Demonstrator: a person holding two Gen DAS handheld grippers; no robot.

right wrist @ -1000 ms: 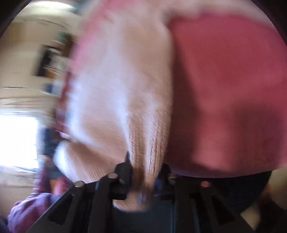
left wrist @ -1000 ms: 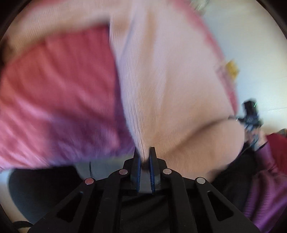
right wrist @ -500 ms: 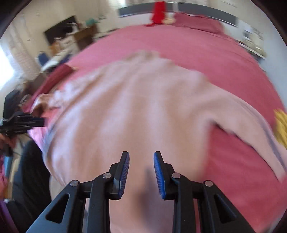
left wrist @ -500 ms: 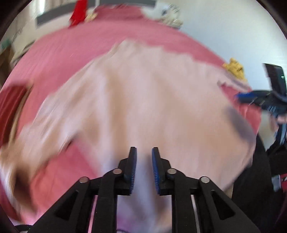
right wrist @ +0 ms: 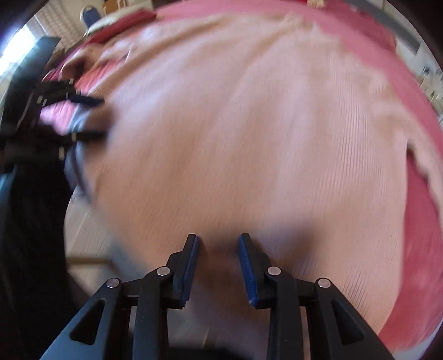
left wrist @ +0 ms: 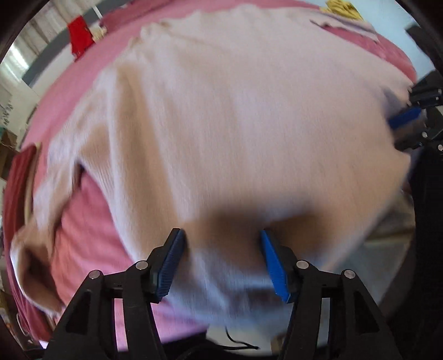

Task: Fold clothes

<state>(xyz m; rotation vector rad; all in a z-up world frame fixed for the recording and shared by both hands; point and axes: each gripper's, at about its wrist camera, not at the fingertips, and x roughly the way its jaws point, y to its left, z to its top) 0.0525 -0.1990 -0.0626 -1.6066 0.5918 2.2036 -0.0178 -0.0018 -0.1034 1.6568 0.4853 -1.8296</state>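
Observation:
A pale pink knitted sweater (left wrist: 235, 124) lies spread flat on a pink bedspread (left wrist: 83, 221), its hem toward me and one sleeve (left wrist: 36, 249) bunched at the left. My left gripper (left wrist: 221, 232) hangs over the hem with its jaws opening, and nothing is pinched between them. In the right wrist view the same sweater (right wrist: 249, 124) fills the picture. My right gripper (right wrist: 218, 237) hovers over its lower edge, jaws opening a little, with only cloth lying beneath. Each gripper shows in the other's view: the right (left wrist: 407, 121), the left (right wrist: 80, 99). Both pictures are blurred by motion.
A dark red garment (left wrist: 16, 180) lies at the bed's left edge and a yellow item (left wrist: 343, 8) at the far right corner. A red cloth (left wrist: 80, 33) hangs at the back. Pale floor (right wrist: 83, 235) and the person's dark clothing (right wrist: 33, 221) are by the bed's near edge.
A second ago both grippers were shut on the sweater and held it up. They have let go, the sweater now lies flat on the bed, and both pairs of jaws have spread apart.

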